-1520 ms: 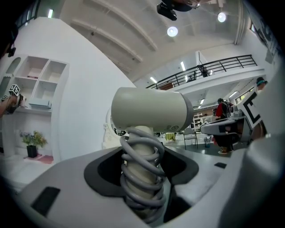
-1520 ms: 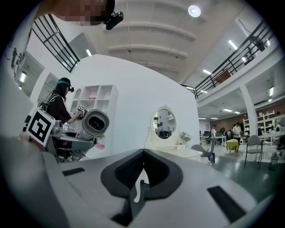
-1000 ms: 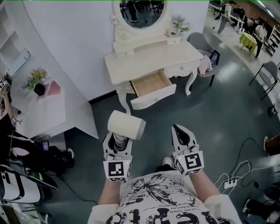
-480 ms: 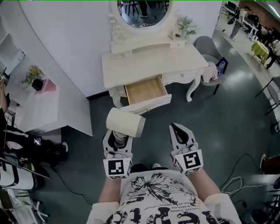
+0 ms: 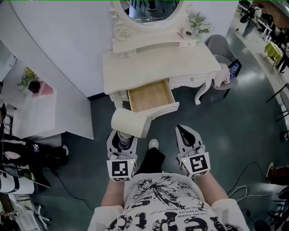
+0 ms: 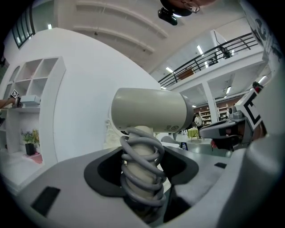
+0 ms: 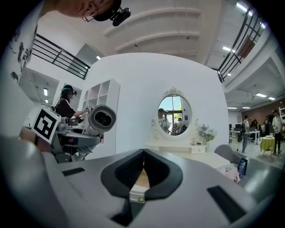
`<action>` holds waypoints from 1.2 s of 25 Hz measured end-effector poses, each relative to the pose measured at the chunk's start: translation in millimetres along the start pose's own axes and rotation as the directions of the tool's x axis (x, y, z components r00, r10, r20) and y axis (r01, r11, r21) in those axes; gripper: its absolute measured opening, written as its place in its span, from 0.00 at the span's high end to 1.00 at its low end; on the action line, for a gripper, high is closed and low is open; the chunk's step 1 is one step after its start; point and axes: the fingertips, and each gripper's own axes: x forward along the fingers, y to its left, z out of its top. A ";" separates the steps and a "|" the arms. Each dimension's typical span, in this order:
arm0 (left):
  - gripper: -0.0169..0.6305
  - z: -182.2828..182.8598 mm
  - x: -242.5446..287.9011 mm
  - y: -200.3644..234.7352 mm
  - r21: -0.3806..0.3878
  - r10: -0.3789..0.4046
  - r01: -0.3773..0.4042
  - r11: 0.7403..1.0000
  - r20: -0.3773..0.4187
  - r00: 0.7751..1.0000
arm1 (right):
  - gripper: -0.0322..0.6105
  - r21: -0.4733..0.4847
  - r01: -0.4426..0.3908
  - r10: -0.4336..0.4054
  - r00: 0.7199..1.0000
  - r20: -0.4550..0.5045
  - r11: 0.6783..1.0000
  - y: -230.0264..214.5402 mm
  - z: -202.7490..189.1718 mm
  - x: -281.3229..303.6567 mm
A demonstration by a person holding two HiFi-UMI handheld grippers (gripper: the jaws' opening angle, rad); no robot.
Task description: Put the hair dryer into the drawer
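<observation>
A cream hair dryer stands upright in my left gripper, whose jaws are shut on its handle, wrapped in a coiled grey cord. Its barrel lies crosswise above the jaws and also shows from the side in the right gripper view as the dryer. The drawer of the white dressing table is pulled out with a bare wooden floor, just ahead of the dryer. My right gripper hangs beside the left one, shut, with nothing between its pads.
An oval mirror and a small flower pot stand on the dressing table. A grey chair with a cloth and a phone sits at its right. A white shelf unit is at the left. Cables lie on the dark floor.
Both grippers and the person have moved forward toward the dressing table; the open drawer now lies right in front of the dryer. Neither gripper's jaws changed.
</observation>
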 end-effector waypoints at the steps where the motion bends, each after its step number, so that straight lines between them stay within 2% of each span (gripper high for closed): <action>1: 0.58 1.4 14.2 3.8 -0.005 -0.006 0.006 1.000 0.004 1.000 | 0.92 -0.006 0.002 -0.002 1.000 -0.003 1.000 -6.7 0.7 11.4; 12: 0.58 14.5 169.6 62.6 0.002 -0.094 0.094 0.996 0.009 0.996 | 0.92 -0.029 0.063 -0.063 0.998 0.004 0.998 -85.1 38.5 150.1; 15: 0.58 4.4 195.4 71.7 0.002 -0.142 0.142 0.990 -0.027 0.989 | 0.92 -0.017 0.076 -0.076 0.997 -0.014 0.997 -93.6 35.9 176.2; 19: 0.58 -26.6 222.3 74.2 0.021 -0.189 0.192 0.981 -0.104 0.976 | 0.92 -0.005 0.077 -0.077 0.996 -0.049 0.997 -100.2 20.8 200.2; 24: 0.58 -79.9 249.3 64.1 0.004 -0.275 0.282 0.960 -0.209 0.939 | 0.92 0.006 0.078 -0.077 0.992 -0.096 0.997 -111.0 -1.4 221.0; 30: 0.58 -146.7 278.9 42.9 0.020 -0.367 0.398 0.917 -0.347 0.863 | 0.92 0.024 0.050 -0.045 0.986 -0.161 0.998 -126.7 -32.1 240.1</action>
